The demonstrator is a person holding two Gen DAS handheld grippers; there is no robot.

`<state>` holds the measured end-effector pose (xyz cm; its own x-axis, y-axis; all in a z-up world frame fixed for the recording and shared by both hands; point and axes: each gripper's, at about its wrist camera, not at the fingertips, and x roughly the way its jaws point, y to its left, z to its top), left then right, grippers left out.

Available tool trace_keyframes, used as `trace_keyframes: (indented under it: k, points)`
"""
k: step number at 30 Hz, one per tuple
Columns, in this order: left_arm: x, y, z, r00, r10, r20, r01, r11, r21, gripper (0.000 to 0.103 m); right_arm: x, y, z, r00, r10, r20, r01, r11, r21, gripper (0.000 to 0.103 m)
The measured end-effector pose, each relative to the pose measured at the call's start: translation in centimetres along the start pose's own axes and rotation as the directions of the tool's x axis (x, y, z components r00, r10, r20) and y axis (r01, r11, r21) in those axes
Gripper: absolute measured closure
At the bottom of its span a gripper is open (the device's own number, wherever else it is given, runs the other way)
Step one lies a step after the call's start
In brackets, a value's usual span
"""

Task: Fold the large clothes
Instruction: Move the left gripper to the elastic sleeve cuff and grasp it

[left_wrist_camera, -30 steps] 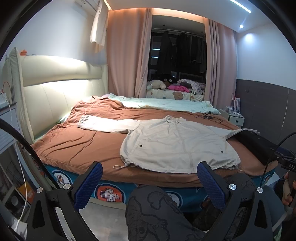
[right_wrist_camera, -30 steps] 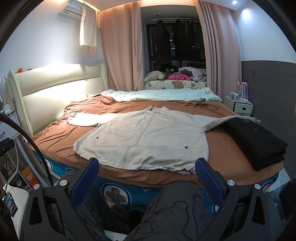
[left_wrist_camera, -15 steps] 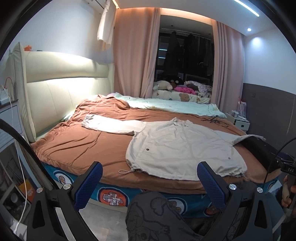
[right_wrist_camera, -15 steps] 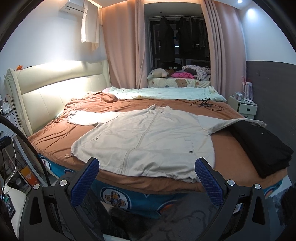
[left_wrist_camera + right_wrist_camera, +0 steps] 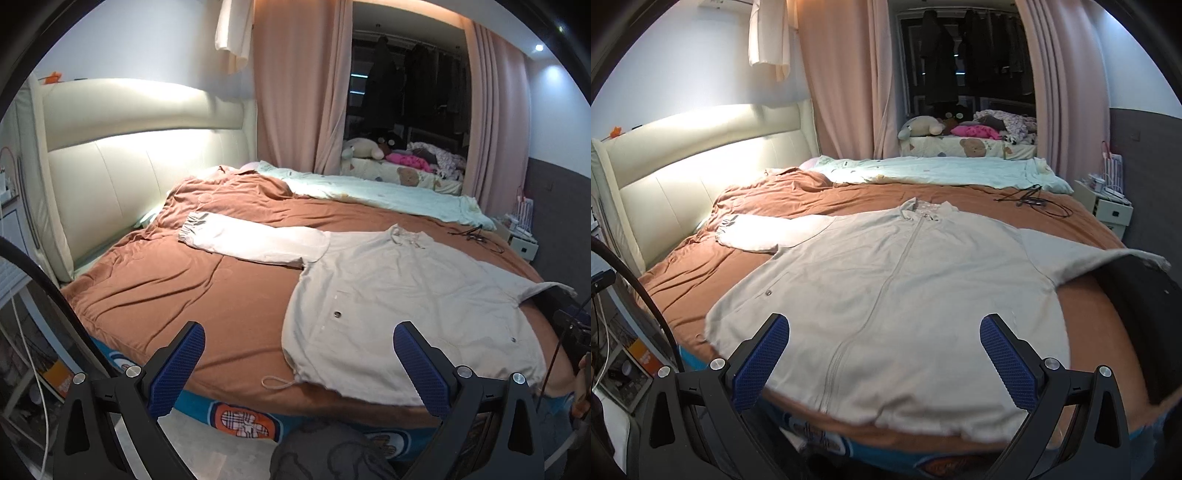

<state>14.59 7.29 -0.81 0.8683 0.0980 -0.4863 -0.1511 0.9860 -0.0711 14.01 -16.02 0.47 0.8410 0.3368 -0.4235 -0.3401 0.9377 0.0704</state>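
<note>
A large beige zip jacket (image 5: 905, 280) lies flat, front up, on the brown bedspread (image 5: 683, 280), hem toward me. It also shows in the left wrist view (image 5: 406, 295). Its left sleeve (image 5: 255, 240) stretches toward the headboard; its right sleeve (image 5: 1100, 258) lies over a black folded garment (image 5: 1145, 314). My left gripper (image 5: 299, 365) is open and empty, above the bed's near edge by the hem's left corner. My right gripper (image 5: 884, 354) is open and empty over the lower hem.
A cream padded headboard (image 5: 122, 166) stands at the left. A pale green quilt (image 5: 942, 173) and black cables (image 5: 1034, 201) lie at the far side of the bed. A white nightstand (image 5: 1108, 210) is at the right. My knee (image 5: 325, 454) is below the left gripper.
Both grippers have moved forward toward the bed; the jacket looks larger and closer in both views. Both stay open and empty.
</note>
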Motion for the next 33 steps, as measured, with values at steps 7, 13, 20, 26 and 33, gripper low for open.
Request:
trace_keyframes:
  k: [7, 13, 20, 26, 33]
  points:
    - [7.0, 1.0, 4.0, 0.999, 0.036, -0.038, -0.036, 0.999, -0.02, 0.001, 6.7, -1.1, 4.0, 0.999, 0.02, -0.032, -0.02, 1.0, -0.005, 0.0]
    - [12.7, 2.1, 6.0, 0.995, 0.047, -0.091, -0.052, 0.997, -0.053, 0.001, 11.9, -1.0, 6.7, 0.997, 0.022, -0.073, -0.022, 1.0, -0.004, 0.0]
    - [19.7, 6.0, 7.7, 0.986, 0.036, -0.162, -0.055, 0.992, -0.114, 0.006, 17.3, -0.6, 10.2, 0.989, 0.057, -0.133, -0.058, 0.998, -0.004, 0.0]
    - [25.9, 10.7, 9.0, 0.974, 0.04, -0.223, -0.089, 0.973, -0.213, 0.028, 22.7, -0.6, 13.1, 0.981, 0.088, -0.172, -0.085, 0.996, 0.023, 0.0]
    - [32.5, 15.9, 9.7, 0.964, 0.032, -0.264, -0.113, 0.947, -0.299, 0.046, 28.6, 0.7, 14.7, 0.973, 0.097, -0.208, -0.098, 0.995, 0.006, 0.001]
